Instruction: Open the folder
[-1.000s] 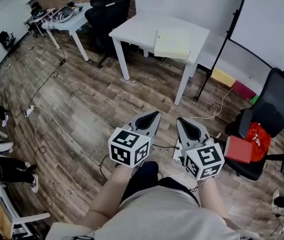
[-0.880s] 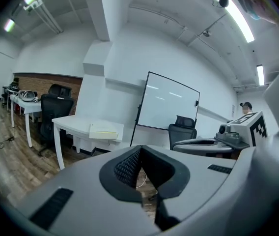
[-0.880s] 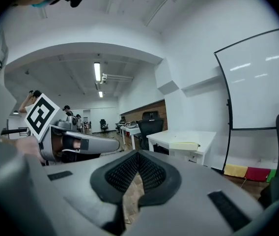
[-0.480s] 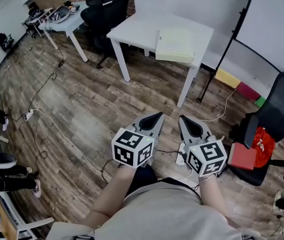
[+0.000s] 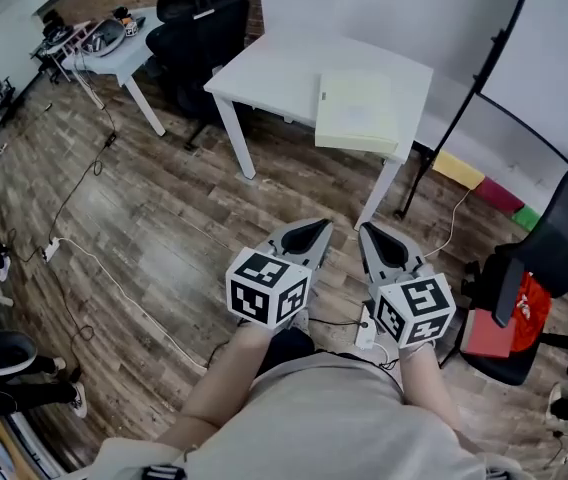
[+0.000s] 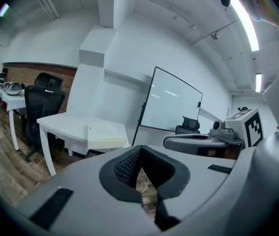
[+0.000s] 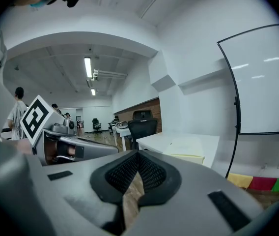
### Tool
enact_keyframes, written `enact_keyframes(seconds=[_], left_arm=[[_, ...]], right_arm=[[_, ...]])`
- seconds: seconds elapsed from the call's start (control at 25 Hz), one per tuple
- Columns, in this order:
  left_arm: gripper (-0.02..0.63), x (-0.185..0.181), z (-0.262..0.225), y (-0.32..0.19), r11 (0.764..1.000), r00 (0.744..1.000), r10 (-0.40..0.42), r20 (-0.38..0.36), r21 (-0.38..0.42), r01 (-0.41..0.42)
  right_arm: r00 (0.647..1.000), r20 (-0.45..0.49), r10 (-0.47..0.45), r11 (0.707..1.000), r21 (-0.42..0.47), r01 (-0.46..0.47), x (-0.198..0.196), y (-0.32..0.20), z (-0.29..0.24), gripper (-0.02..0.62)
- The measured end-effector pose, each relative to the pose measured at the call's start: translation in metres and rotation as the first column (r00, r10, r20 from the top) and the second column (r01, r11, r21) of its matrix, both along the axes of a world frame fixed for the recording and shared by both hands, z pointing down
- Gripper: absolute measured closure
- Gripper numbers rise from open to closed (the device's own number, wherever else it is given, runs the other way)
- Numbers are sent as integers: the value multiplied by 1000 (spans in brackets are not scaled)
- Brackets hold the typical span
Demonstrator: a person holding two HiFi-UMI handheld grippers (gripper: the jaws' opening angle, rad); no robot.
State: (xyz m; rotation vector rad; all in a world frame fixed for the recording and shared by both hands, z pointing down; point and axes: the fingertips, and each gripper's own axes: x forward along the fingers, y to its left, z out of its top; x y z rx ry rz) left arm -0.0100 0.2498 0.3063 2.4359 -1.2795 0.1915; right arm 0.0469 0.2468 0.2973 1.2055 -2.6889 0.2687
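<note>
A pale yellow folder [image 5: 357, 111] lies closed on the right part of a white table [image 5: 274, 68]. It also shows in the left gripper view as the folder [image 6: 105, 132] and in the right gripper view as the folder [image 7: 188, 146]. My left gripper [image 5: 314, 230] and right gripper [image 5: 372, 233] are held side by side over the wooden floor, well short of the table. Both point toward it. The left gripper's [image 6: 140, 155] pads meet with nothing between them. The right gripper [image 7: 137, 162] is likewise shut and empty.
A black office chair [image 5: 199, 28] and a grey desk [image 5: 114, 43] stand at the back left. A whiteboard on a stand [image 5: 564, 58] is at the right, with coloured blocks [image 5: 474, 173] below it. A black chair with red items [image 5: 539, 278] is near right. Cables [image 5: 94, 268] run across the floor.
The table and folder have come closer and lower in the head view. Both grippers moved forward with the person, still side by side and shut.
</note>
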Motion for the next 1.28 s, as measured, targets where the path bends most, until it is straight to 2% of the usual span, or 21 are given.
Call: enact_keyframes(seconds=[0.2,0.4,0.64,1.0,1.28], left_arm=[[589,-18,4,-46,999,999,36,-15,-13,-36],[588,-33,5,-86,998,998,69,6,-14,-69],[588,-50,14,-112,997,998,61,-21,-44,-62],[588,-42,34,-136,993,997,61,-40,-96,-65],[588,-32,37,-184,994,998,50,-26,-97,-52]], right_arm=[[1000,-7,27,1000,15,-27,-20,-47,-3,574],[997,1,72,997,19,-72,-32,-89,-2,574],[997,7,83,997,11,-83,-44,-111,3,574],[996,-24,82,996,-38,-82,-39,-140,24,574],[998,-39,42,998,-46,-44,-38,-191,31,574]])
